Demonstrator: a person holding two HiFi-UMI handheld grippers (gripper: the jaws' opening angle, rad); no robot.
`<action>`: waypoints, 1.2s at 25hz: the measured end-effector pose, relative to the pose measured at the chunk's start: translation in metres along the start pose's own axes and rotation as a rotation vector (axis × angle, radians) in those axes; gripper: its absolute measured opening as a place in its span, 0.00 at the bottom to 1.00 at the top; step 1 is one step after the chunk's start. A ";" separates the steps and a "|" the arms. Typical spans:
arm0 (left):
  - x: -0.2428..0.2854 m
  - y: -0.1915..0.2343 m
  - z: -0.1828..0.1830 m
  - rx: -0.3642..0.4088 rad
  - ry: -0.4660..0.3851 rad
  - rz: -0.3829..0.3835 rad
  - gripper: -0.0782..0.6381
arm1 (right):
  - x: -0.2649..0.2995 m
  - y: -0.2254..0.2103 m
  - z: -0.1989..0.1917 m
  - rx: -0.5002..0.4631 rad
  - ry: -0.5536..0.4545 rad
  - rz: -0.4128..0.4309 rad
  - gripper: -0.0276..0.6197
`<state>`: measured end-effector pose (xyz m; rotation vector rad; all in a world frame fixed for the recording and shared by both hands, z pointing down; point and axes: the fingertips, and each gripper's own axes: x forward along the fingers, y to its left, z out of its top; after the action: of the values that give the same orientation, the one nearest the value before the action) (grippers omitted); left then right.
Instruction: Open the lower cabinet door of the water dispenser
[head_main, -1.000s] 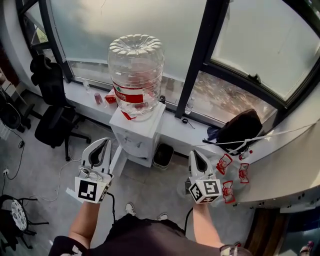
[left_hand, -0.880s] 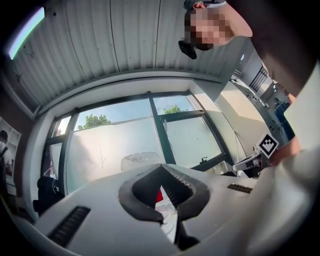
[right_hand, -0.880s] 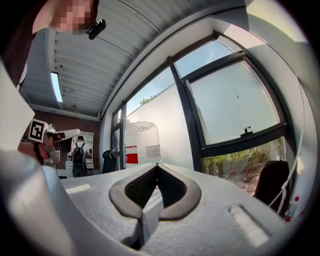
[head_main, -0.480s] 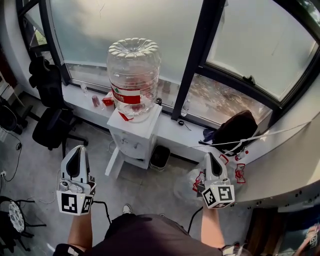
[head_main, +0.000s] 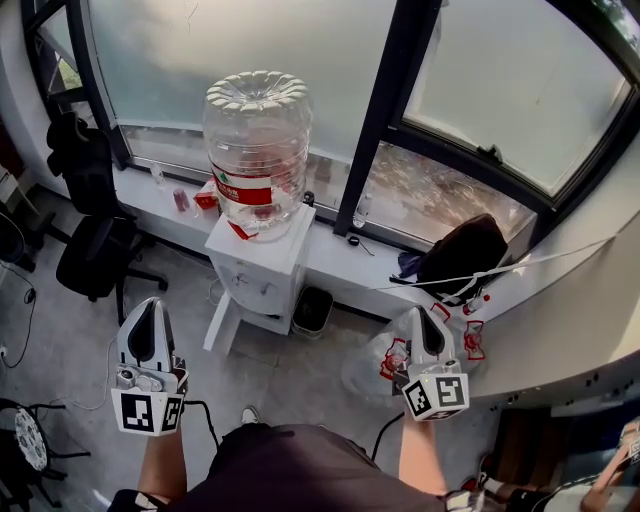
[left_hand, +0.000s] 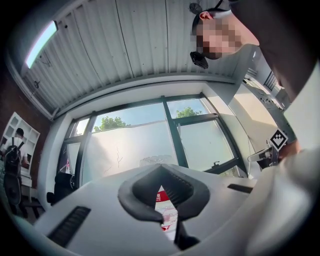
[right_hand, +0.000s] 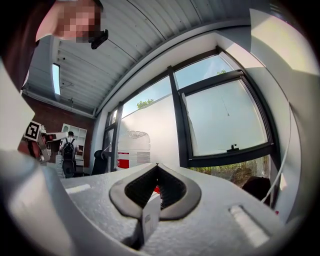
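Head view: the water dispenser (head_main: 262, 262) stands mid-frame by the window, its lower cabinet door (head_main: 222, 322) swung out. Your left gripper (head_main: 148, 303) and right gripper (head_main: 420, 313) sit low — well apart from it. Left gripper view: jaws pinched together, empty. Right gripper view: same.

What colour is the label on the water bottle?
The label on the bottle is mostly red with some white; the head view shows it best.

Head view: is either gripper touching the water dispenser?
No, the left gripper and right gripper both hang short of the water dispenser.
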<state>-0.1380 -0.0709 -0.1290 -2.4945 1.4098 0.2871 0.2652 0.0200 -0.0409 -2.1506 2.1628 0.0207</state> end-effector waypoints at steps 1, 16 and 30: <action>0.000 0.000 -0.001 -0.004 0.001 -0.001 0.12 | 0.000 0.001 0.001 -0.004 0.000 0.001 0.05; -0.007 0.001 -0.008 -0.023 -0.001 0.013 0.12 | 0.008 0.017 0.000 -0.041 0.006 0.046 0.05; -0.016 0.001 -0.013 -0.022 0.028 0.009 0.12 | 0.007 0.028 -0.013 -0.034 0.036 0.058 0.05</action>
<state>-0.1461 -0.0623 -0.1121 -2.5192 1.4366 0.2721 0.2367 0.0118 -0.0300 -2.1212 2.2603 0.0228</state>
